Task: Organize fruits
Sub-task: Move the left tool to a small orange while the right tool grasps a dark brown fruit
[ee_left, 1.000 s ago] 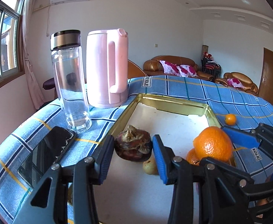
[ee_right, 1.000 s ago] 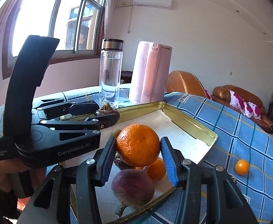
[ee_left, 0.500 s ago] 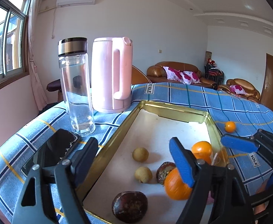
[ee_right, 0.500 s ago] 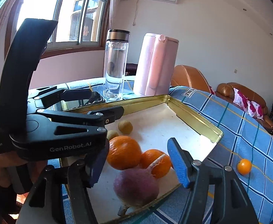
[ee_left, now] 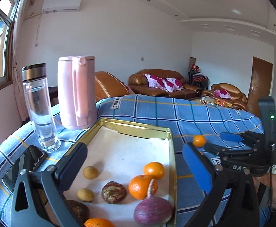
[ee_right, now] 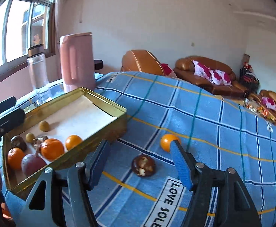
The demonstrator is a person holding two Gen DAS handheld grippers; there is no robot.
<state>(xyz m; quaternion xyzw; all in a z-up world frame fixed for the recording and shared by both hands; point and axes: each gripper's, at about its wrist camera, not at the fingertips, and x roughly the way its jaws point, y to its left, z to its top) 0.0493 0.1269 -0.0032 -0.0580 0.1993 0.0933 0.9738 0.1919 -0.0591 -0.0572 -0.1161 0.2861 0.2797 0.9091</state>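
Right tool (ee_right: 138, 160), jaws just opened and empty, hangs over the brown fruit (ee_right: 143, 165); left tool (ee_left: 134, 162) gapes wide. Risk: a nudge rolls the orange (ee_right: 167, 142) beyond.

- Right gripper (ee_right: 141, 162), jaws parted and empty, above a brown fruit (ee_right: 143, 165) lying between its fingers.
- Small orange (ee_right: 168, 142) at right fingertip; gold tray (ee_right: 92, 140) beside left finger.

Left wrist view: close, looking down-forward over the gold tray (ee_left: 171, 151) toward the sofas (ee_left: 162, 83). Right wrist view: close, angled down at the blue checked cloth (ee_right: 213, 117), tray (ee_right: 92, 141) left of its claw. Shared: tray, small orange (ee_left: 199, 141) (ee_right: 167, 141), pink jug (ee_left: 76, 92) (ee_right: 76, 62)
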